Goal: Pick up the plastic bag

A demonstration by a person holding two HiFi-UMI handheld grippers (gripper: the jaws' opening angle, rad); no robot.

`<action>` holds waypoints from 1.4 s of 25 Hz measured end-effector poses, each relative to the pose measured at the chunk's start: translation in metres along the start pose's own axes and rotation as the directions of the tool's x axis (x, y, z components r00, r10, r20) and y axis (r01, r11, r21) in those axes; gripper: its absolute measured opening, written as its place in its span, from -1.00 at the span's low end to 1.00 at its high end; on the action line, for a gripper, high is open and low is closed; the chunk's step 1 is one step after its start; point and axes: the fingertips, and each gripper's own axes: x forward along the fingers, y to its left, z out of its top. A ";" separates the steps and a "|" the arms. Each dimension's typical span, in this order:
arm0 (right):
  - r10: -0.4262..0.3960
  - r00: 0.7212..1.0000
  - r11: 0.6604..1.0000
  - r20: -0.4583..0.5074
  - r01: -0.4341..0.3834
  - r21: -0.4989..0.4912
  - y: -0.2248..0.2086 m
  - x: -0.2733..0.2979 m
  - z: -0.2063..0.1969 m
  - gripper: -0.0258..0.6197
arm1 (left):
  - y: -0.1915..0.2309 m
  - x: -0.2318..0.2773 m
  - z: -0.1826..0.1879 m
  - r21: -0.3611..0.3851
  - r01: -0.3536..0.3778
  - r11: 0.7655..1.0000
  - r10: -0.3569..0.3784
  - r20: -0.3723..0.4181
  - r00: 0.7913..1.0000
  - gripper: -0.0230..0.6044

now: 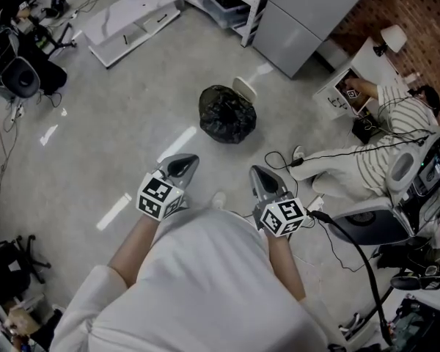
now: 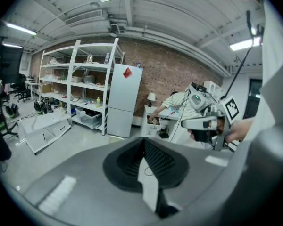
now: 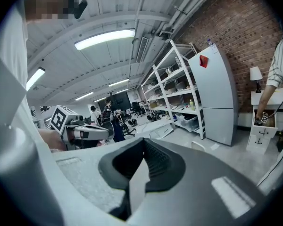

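Head view: the black plastic bag point(image 1: 227, 114) sits on the grey floor point(image 1: 117, 123) (a small white object point(image 1: 244, 89) just behind it). Short of it, the left gripper point(image 1: 183, 163) and right gripper point(image 1: 259, 173) hover, jaws pressed together, both empty.

Head cam sits up high and looks almost straight down at the floor point(image 1: 95, 160), with the person's own white top point(image 1: 205, 284) filling the bottom edge. The left gripper point(image 1: 183, 163) cam rides close behind its jaws and faces level across the room at the shelving point(image 2: 80, 84) and tall white cabinet point(image 2: 124, 100). The right gripper point(image 1: 259, 173) cam tilts up more, catching the ceiling lights point(image 3: 104, 36). Both gripper views share that cabinet, the shelving and the brick wall point(image 2: 170, 74), and each catches the other gripper off to one side.
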 end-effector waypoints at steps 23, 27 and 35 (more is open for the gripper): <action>0.047 0.997 0.997 -0.057 -0.050 -0.051 -0.061 -0.023 -0.011 -0.92 | -0.024 0.047 0.002 -0.007 -0.067 0.998 0.067 -0.021 0.998 -0.92; 0.026 0.998 0.998 -0.058 -0.029 -0.048 -0.073 -0.009 -0.005 -0.92 | -0.003 0.058 0.010 0.008 -0.060 0.998 0.061 -0.028 0.998 -0.92; -0.041 0.998 0.999 -0.049 0.040 -0.029 -0.103 0.032 0.014 -0.92 | 0.049 0.091 0.038 0.040 -0.028 0.999 0.030 -0.033 0.999 -0.92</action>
